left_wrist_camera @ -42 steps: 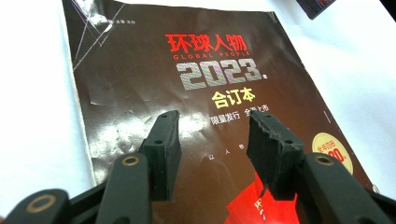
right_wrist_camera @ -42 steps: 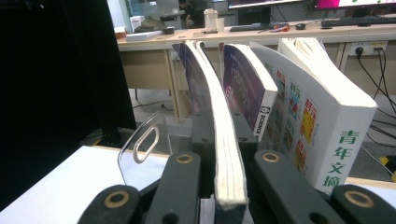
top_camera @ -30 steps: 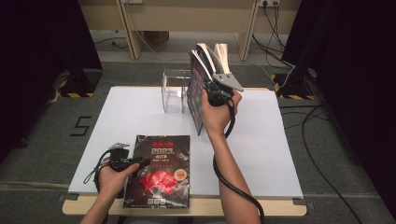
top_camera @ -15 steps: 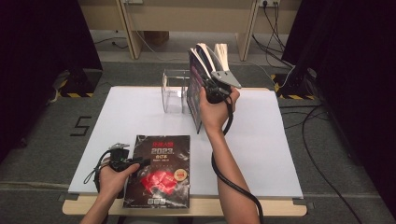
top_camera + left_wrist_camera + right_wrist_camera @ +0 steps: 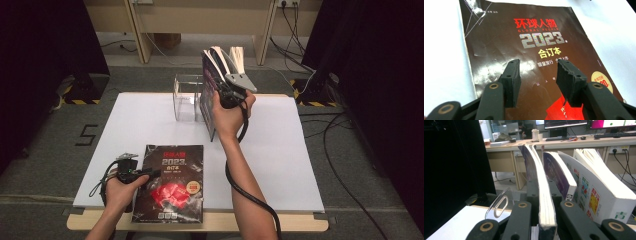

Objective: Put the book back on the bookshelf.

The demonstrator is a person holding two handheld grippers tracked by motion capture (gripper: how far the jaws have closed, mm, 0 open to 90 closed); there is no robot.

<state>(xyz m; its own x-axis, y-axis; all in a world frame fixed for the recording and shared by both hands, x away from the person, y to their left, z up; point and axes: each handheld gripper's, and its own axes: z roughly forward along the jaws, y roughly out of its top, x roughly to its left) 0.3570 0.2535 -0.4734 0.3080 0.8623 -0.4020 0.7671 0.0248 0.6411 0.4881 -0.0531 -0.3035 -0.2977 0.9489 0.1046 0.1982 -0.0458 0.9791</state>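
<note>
The right gripper point(image 5: 226, 95) is up at the far side of the white desk point(image 5: 295, 165). Its jaws are squeezed tight on a thin book with a dark purple cover and cream page edges point(image 5: 541, 195). This book stands up on its end, close beside the clear plastic book stand point(image 5: 186, 97). In the right gripper view, 2 more books lean just next to it: a purple-covered book point(image 5: 557, 176) and a thick white book with small colour pictures on its spine point(image 5: 596, 192).

The left gripper point(image 5: 131, 172) rests near the front edge of the desk. Its jaws are open, about as wide as a thick book, and hold nothing. They hover over the flat dark brown magazine with "2023" in silver and a red shape on its cover point(image 5: 534, 47). That magazine lies flat on the desk, well apart from the standing books.

I think the job now is to stand the thin book neatly in the row. To do it well, keep the grip firm and low on the book, so it does not flop. Keep the book straight up, not tilted. Slide it slowly toward the clear stand so it does not knock the 2 leaning books over. Only let go once the book can lean on something.

The left gripper should wait. Next it will likely need to pinch the flat magazine by its edge.
</note>
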